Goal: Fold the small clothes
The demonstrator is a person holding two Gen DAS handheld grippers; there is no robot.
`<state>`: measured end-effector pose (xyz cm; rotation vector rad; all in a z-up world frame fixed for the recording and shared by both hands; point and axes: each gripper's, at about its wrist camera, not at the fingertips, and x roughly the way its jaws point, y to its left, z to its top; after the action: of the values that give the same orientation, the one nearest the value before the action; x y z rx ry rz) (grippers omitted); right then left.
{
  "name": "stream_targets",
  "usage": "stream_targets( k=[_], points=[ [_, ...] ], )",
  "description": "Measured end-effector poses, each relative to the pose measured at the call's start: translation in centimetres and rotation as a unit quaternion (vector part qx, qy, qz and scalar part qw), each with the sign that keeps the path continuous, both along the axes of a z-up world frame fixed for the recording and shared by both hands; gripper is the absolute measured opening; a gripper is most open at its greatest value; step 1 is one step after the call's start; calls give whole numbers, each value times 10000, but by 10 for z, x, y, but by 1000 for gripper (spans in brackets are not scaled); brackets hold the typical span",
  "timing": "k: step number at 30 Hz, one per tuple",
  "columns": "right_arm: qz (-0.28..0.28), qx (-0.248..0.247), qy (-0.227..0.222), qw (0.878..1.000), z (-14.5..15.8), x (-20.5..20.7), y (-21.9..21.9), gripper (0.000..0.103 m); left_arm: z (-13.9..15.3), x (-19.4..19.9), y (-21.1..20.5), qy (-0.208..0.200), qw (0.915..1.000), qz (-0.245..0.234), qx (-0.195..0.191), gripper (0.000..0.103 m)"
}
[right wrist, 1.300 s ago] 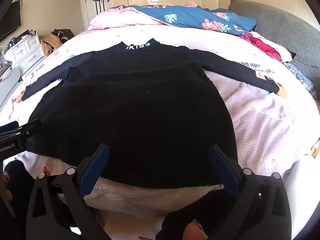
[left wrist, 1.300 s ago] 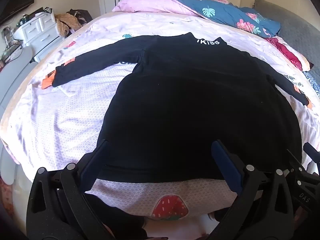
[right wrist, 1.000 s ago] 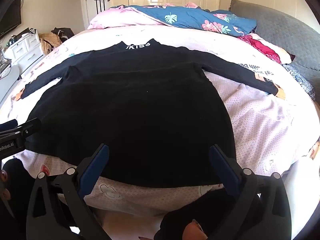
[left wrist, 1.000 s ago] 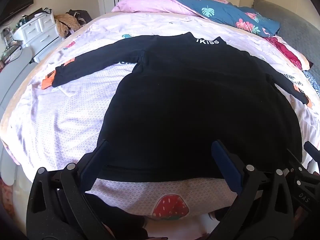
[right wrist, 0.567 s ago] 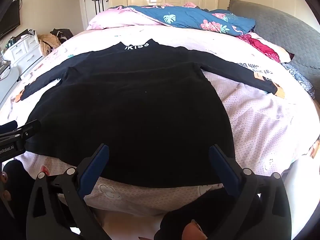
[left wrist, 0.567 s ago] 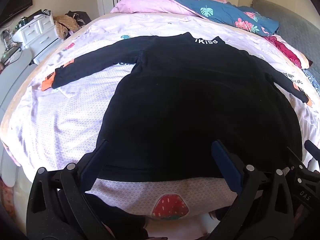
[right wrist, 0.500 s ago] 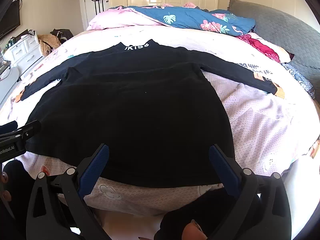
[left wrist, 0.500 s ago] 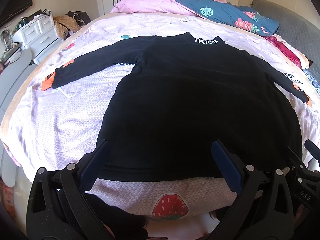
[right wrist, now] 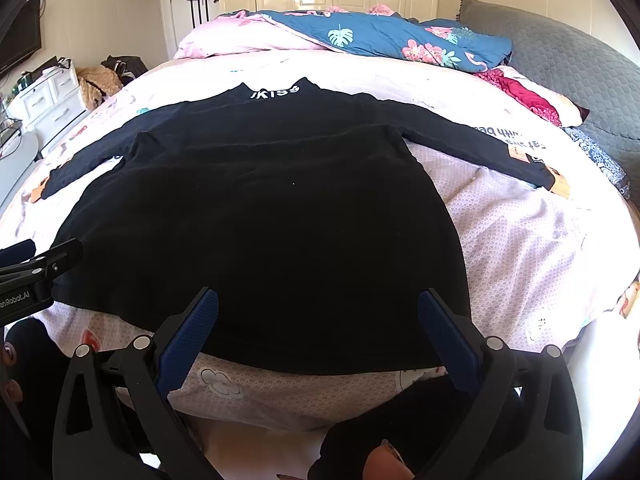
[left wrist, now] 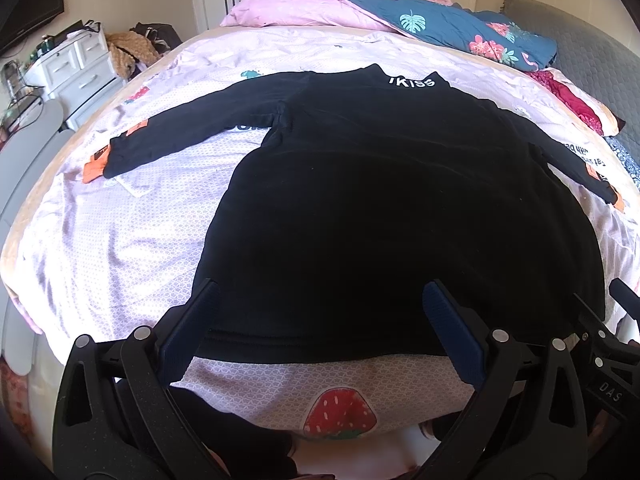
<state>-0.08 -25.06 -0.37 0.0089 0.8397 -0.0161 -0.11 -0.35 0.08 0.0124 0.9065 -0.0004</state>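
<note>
Both grippers' jaws gape empty over the flat, seemingly knitted black top [left wrist: 400, 208].

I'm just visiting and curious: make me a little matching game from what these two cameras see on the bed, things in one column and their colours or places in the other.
Things:
1. long-sleeved top
2. quilt
3. strawberry print
4. drawer unit

Descriptions:
A. white, beside the bed
B. blue with leaves and flowers, at the far end
C. black, spread flat
D. red, on the sheet at the near edge

Pairs: 1-C, 2-B, 3-D, 4-A
</note>
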Motion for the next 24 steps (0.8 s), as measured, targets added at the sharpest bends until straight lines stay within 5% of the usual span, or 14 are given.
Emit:
stream_targets(
  k=[24],
  points=[
    [23, 12, -4, 10000, 1, 1, 3, 99, 1, 3, -1, 11, 10000, -21, 23, 95]
  ],
)
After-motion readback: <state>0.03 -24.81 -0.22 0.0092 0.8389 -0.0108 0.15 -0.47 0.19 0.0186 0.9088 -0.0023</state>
